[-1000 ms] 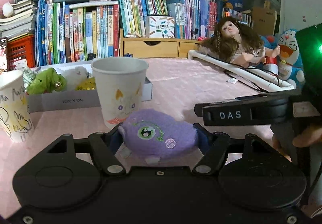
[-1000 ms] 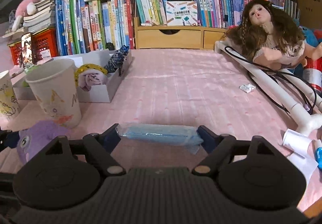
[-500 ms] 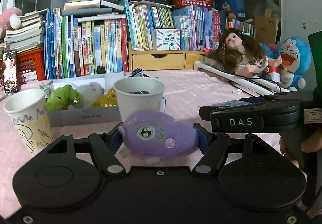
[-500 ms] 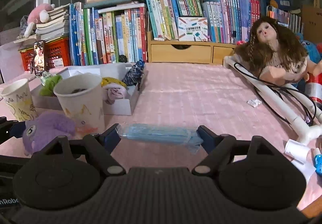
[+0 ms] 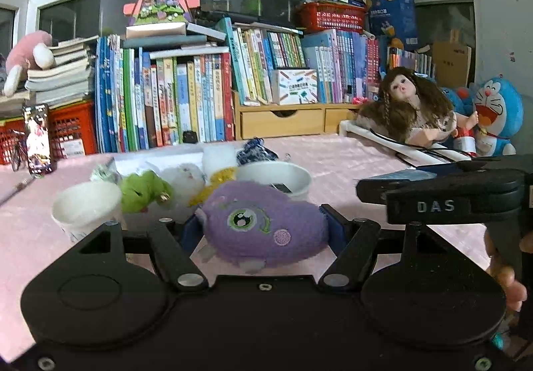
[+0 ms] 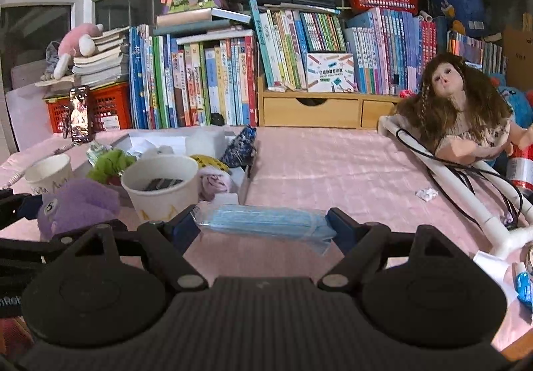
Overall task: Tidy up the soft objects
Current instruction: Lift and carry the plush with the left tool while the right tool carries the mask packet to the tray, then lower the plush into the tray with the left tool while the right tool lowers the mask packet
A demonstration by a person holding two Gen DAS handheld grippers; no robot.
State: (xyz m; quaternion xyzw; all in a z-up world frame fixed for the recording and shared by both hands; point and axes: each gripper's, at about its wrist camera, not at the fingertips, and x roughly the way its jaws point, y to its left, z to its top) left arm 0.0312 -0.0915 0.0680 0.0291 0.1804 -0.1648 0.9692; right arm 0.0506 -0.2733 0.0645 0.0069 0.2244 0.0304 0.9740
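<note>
My left gripper [image 5: 263,227] is shut on a purple plush toy [image 5: 263,224] with a green eye, held above the pink table. The same purple plush toy [image 6: 76,204] shows at the left of the right wrist view. My right gripper [image 6: 263,226] is shut on a pack of blue face masks [image 6: 263,222], also lifted off the table; that gripper shows side-on at the right of the left wrist view. Behind both stands a white box [image 6: 245,177] holding a green plush [image 5: 143,187], a white plush [image 5: 185,174] and other soft items.
Two paper cups [image 5: 276,177] [image 5: 86,207] stand in front of the box. A doll [image 6: 459,111] and a white pipe frame [image 6: 466,177] with cables lie at the right. Books and wooden drawers [image 6: 313,111] line the back. A phone [image 6: 80,114] leans at left.
Both grippers have risen with their loads, so the cups and the box now sit lower in view and I look down into them. Grips unchanged.
</note>
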